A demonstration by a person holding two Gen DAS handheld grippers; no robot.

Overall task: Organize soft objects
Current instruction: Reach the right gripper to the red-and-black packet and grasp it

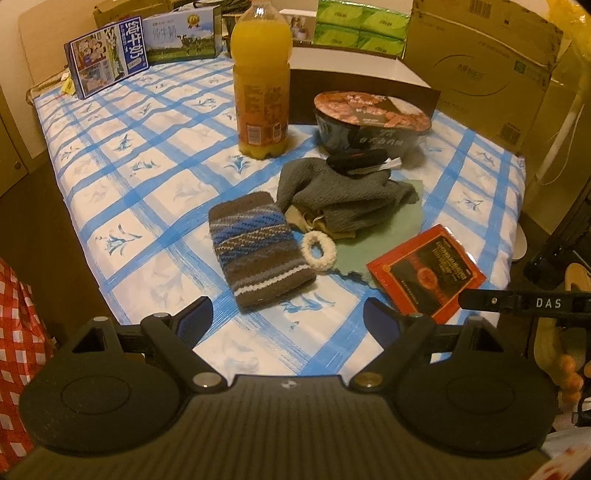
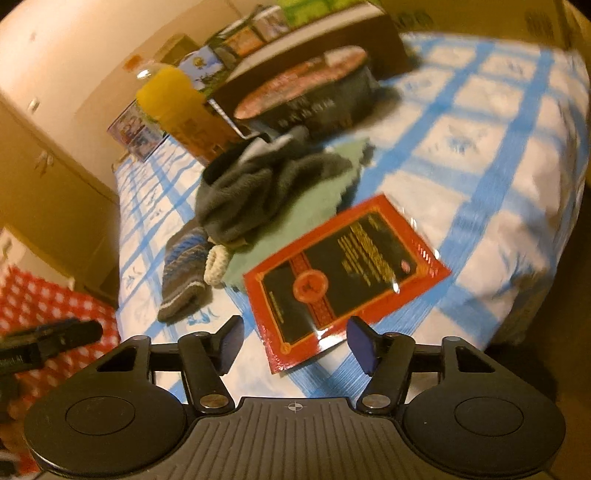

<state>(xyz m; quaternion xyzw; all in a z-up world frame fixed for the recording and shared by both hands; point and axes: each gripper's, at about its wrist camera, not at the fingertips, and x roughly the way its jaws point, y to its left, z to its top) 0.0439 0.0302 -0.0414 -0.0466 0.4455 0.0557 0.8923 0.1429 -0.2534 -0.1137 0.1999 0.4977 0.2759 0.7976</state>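
A striped brown and blue knitted cloth lies on the checked table, with a cream scrunchie beside it. A crumpled grey towel sits on a green cloth, a black hair clip on top. My left gripper is open and empty, just short of the knitted cloth. My right gripper is open and empty over the near edge of a red packet. In the right wrist view the towel, the knitted cloth and the scrunchie lie to the left.
An orange juice bottle and a noodle bowl stand behind the towel. Milk cartons, green tissue packs and a cardboard box line the back. A red checked bag hangs at the left.
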